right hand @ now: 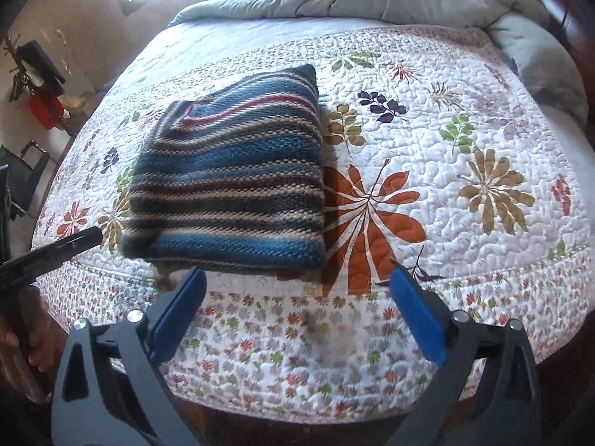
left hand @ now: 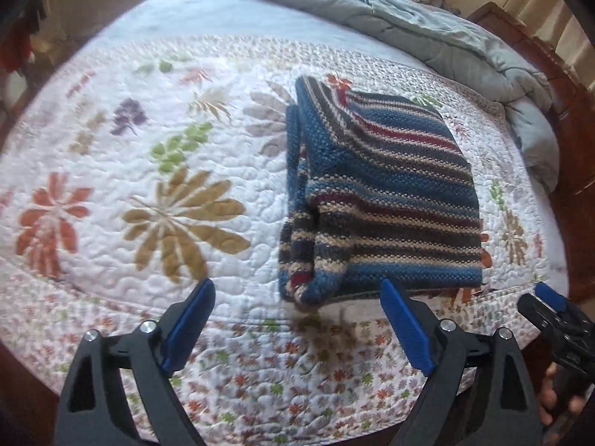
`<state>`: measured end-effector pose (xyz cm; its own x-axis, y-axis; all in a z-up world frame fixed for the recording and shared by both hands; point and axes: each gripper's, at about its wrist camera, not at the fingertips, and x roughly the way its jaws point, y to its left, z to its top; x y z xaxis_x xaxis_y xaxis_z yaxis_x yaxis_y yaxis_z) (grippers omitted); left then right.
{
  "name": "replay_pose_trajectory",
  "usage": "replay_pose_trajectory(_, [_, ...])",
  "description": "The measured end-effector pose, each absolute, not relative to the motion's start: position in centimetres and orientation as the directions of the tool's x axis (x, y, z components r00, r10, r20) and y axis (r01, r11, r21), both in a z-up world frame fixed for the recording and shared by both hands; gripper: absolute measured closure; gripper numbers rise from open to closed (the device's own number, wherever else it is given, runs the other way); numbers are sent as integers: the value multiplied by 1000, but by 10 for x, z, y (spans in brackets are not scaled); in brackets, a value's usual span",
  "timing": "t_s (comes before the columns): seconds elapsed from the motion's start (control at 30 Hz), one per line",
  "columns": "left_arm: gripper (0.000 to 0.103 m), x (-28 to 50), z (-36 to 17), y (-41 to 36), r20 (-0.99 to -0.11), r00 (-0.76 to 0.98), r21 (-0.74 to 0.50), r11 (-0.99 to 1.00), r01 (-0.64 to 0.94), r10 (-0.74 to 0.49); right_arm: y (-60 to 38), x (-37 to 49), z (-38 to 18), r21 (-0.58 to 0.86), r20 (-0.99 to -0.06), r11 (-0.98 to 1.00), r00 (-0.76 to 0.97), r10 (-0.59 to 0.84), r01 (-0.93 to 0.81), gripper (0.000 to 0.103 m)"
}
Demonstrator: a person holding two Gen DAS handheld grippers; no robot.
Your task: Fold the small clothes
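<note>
- On the bed, centre right of the left wrist view: a folded striped knit sweater [left hand: 383, 193] lies flat on a white floral quilt [left hand: 148, 156]. Bands of blue, grey, cream and dark red; a sleeve edge is tucked along its left side.
- Right wrist view: same sweater [right hand: 230, 182] sits left of centre, squared into a compact rectangle, beside a large orange leaf print.
- Left gripper [left hand: 297, 304]: blue pads spread wide, nothing between them. It hangs above the quilt's small-flower border at bottom of frame, clear of the sweater's near edge.
- Right gripper [right hand: 297, 293]: jaws likewise spread wide and empty, above the border, just short of the sweater's near edge.
- Lower right corner of the left wrist view: tip of the right gripper and part of a hand [left hand: 557, 394] show.
- Upper part of both views: a crumpled grey-blue comforter [left hand: 427, 26] is bunched at the far end of the bed.
- Upper left of the right wrist view: bright window glare; a red object [right hand: 46, 109] at left, too blurred to identify.
</note>
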<state>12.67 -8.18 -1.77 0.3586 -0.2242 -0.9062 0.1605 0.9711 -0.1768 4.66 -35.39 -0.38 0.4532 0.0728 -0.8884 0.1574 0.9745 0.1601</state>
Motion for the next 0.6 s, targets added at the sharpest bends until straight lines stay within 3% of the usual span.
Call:
replay_pose_trajectory(0.17, [9,108,0,-86,-897,415,-94,982,161,-154,-335,31,10,146,-877,981,475,70,125,3])
replay_pose_trajectory(0.6, [8,69,30,-85,-859,503,-16,987,163,-97,-330,7,30,127,-863,981,505,35,149,3])
